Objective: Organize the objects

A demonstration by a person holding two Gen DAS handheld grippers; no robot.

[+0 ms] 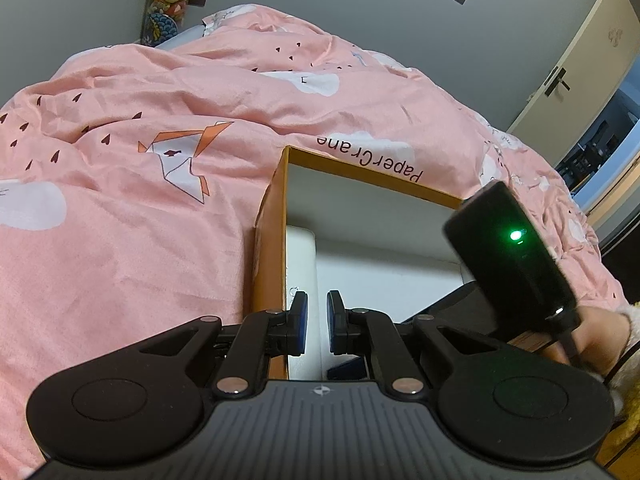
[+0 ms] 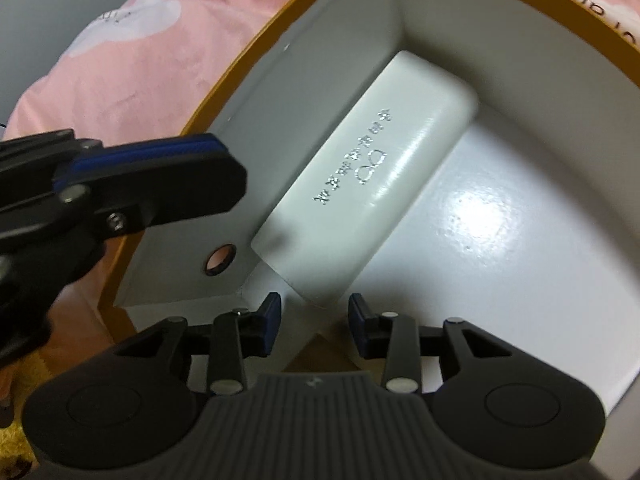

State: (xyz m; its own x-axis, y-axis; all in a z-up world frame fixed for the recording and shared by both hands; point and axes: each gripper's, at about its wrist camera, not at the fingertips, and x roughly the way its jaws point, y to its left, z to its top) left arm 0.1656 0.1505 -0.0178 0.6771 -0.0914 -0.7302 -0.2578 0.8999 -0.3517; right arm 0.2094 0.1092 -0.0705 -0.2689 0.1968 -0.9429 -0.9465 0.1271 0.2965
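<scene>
An orange box [image 1: 270,216] with white inside walls sits on a pink bed. A white rounded case [image 2: 368,188] with silver print lies inside it against the left wall; it also shows in the left wrist view [image 1: 301,264]. My left gripper [image 1: 317,326] is nearly shut, holds nothing, and hovers at the box's near left wall; it shows from the side in the right wrist view [image 2: 188,184]. My right gripper [image 2: 314,322] is open and empty, just above the near end of the case. Its black body [image 1: 512,252] with a green light reaches in from the right.
The pink quilt [image 1: 140,184] with crane prints covers the bed around the box. A cream door [image 1: 576,64] and a grey wall stand behind. A round hole [image 2: 219,260] pierces the box's left wall. A hand in a fuzzy sleeve [image 1: 600,344] holds the right gripper.
</scene>
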